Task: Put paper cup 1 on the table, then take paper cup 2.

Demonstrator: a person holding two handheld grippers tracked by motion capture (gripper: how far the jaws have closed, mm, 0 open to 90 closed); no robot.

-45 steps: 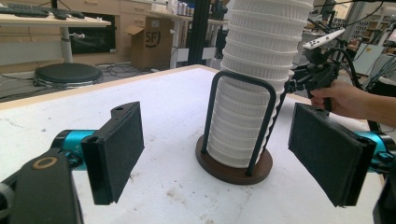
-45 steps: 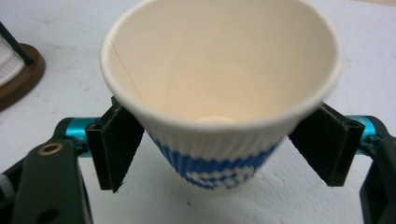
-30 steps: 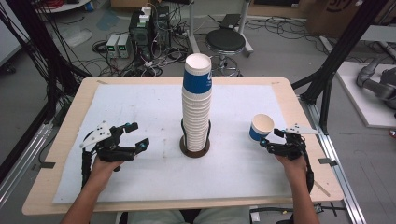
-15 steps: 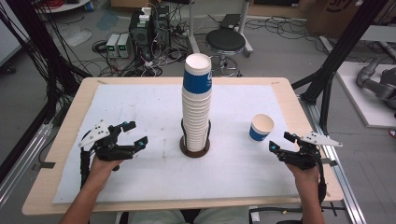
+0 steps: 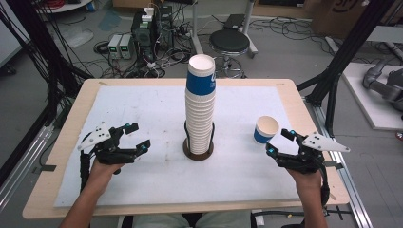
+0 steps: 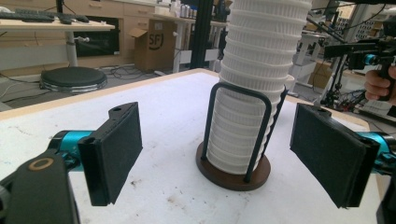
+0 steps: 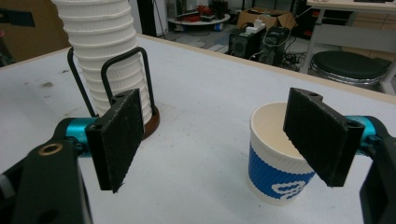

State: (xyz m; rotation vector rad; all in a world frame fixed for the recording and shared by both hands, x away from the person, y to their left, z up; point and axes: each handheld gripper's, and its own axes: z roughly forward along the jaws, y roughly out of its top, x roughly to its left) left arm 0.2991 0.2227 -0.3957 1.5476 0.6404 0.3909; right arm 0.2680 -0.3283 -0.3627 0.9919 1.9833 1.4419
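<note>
Our left gripper (image 5: 134,137) rests open-jawed on the desk (image 5: 152,102), facing the tall cup stack (image 5: 200,107) in its holder (image 5: 198,151). At right, the single blue cup (image 5: 265,129) stands beside our empty, spread right gripper (image 5: 279,142); next we should steady the holder and lift one cup straight upward.

Right gripper (image 5: 277,142) off the single cup (image 5: 265,129), pulled back (fingers wide, cup upright).
</note>
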